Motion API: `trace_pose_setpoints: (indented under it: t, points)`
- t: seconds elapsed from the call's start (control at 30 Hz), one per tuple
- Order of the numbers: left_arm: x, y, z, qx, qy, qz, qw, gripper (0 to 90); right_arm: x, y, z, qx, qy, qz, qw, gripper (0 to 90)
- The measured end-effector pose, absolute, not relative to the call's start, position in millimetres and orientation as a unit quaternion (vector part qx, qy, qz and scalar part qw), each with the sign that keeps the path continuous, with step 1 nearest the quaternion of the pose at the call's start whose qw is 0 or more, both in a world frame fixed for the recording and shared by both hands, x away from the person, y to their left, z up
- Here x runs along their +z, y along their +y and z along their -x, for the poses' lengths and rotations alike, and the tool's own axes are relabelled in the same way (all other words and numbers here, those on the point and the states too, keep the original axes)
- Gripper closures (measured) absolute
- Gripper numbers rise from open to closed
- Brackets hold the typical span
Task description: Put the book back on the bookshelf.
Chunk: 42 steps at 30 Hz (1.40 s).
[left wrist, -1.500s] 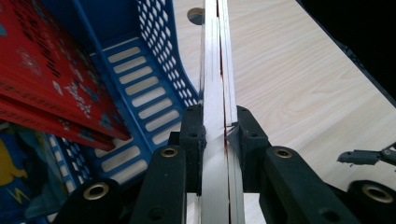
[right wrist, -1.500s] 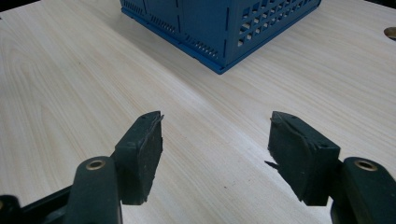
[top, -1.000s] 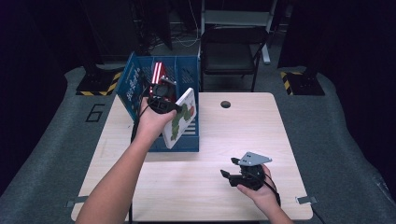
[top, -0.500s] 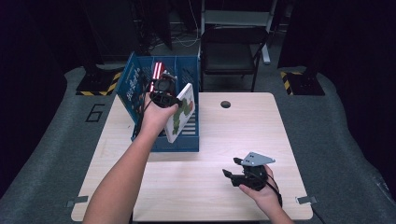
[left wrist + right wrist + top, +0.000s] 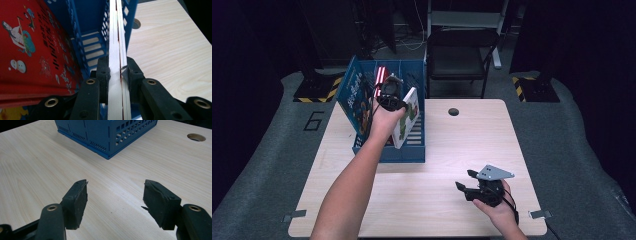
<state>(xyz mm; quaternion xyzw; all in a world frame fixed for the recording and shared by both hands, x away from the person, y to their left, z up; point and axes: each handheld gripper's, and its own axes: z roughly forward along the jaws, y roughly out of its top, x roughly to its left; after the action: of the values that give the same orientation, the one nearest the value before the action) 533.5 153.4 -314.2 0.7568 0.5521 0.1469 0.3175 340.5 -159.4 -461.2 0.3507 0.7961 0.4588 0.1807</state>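
1. Lower and farther into the blue crate (image 5: 384,150) than a second ago, the white book (image 5: 406,125) now leans with its bottom edge down among the crate's slots; the left gripper (image 5: 391,100) has gone down with it.
2. Nearest the person, the right gripper (image 5: 467,186) hovers just over the bare front right part of the table (image 5: 422,200), its jaws spread wide with nothing between them (the right gripper view shows only wood grain in the gap).
3. Farther on, the left gripper is clamped on the white book's upper edge; in the left gripper view both pads (image 5: 103,75) press flat against the book's (image 5: 115,50) two covers.
4. The book tilts, top toward the crate's right wall, green cover art facing right.
5. To its left inside the crate stands a red book (image 5: 32,50) (striped spine showing in the high view), and a blue book (image 5: 354,100) leans against the crate's left wall.
6. Beyond the crate, a round hole (image 5: 453,111) sits in the table's far edge, with a black chair (image 5: 457,60) behind it.
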Motion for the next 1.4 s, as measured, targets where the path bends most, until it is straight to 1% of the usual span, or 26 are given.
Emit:
trace_pose_setpoints:
  t: [0.33, 0.43, 0.63, 0.8, 1.1, 1.4]
  points:
    - [-325, 148, -549, 0.144, 0.566, -0.748, 0.315, 76.8, -462, -167, -336, 0.458, 0.791, -0.361, 0.185, 35.4]
    - [-328, 142, -554, 0.15, 0.562, -0.753, 0.307, 76.8, -461, -170, -335, 0.459, 0.788, -0.365, 0.188, 35.5]
    - [-329, 137, -557, 0.157, 0.562, -0.754, 0.302, 76.8, -461, -172, -335, 0.464, 0.785, -0.366, 0.187, 35.6]
    - [-329, 136, -561, 0.153, 0.569, -0.75, 0.3, 77.0, -460, -172, -334, 0.465, 0.784, -0.366, 0.189, 35.7]
    - [-331, 138, -570, 0.153, 0.595, -0.724, 0.313, 76.9, -460, -175, -331, 0.464, 0.782, -0.369, 0.193, 35.7]
    - [-341, 130, -577, 0.159, 0.601, -0.717, 0.315, 76.9, -459, -179, -327, 0.465, 0.778, -0.374, 0.196, 35.7]
